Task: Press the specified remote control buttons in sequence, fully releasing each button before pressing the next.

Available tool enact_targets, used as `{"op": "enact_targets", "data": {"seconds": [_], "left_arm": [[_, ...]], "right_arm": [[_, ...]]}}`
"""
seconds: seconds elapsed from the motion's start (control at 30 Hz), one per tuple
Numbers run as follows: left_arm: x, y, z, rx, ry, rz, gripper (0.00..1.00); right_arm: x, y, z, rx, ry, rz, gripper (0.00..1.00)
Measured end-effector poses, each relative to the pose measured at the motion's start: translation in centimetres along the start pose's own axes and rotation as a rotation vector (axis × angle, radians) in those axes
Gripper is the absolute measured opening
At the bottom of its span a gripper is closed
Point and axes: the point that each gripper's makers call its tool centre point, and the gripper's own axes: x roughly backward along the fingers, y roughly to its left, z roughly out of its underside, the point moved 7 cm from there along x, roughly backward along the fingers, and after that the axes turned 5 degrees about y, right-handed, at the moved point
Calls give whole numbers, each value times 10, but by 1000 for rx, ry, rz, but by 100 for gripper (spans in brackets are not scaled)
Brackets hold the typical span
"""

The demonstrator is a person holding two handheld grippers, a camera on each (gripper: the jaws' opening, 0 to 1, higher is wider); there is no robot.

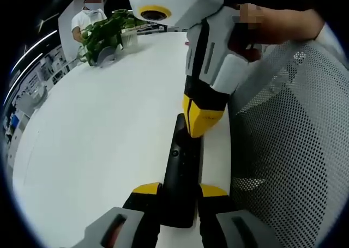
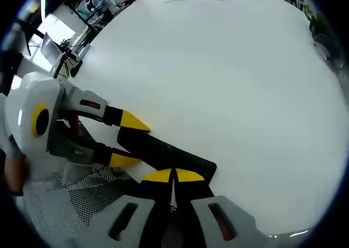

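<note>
The slim black plastic remote control [image 1: 181, 166] lay flat on the round white table [image 1: 103, 128], close to the table's edge and beside a white perforated mesh chair back [image 1: 294, 150]. In the left gripper view it ran from 6 o'clock up toward the centre, its near end clamped between the yellow-tipped jaws of the left gripper [image 1: 180, 192], which gripped it on both long sides. The right gripper [image 1: 203, 122] came in from 1 o'clock, its yellow tip resting on the far end of the remote; a person's hand [image 1: 256, 30] held its white body. In the right gripper view the right gripper [image 2: 173, 176] rose from 6 o'clock with its two yellow tips pressed together, clenched on nothing, touching the top face of the remote [image 2: 163, 152]. The left gripper [image 2: 128, 140] entered from 9 o'clock, one yellow tip on each side of the remote. At 11 o'clock in the left gripper view stood a green leafy plant [image 1: 106, 32], with a person in a white shirt [image 1: 87, 16] behind it.
</note>
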Motion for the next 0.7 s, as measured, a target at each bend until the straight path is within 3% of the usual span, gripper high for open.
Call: {"op": "enact_targets", "data": {"seconds": [0.47,0.57,0.7], "left_arm": [[-1,1,0,5,0,0,26],[-1,1,0,7,3,0,26],[-2,1,-1,7,13,4,25]], "right_arm": [[-2,0,0,13,10,13,0],[-3,2,0,78,13,51,0],[-4,3,-2,65,23,65,0]]}}
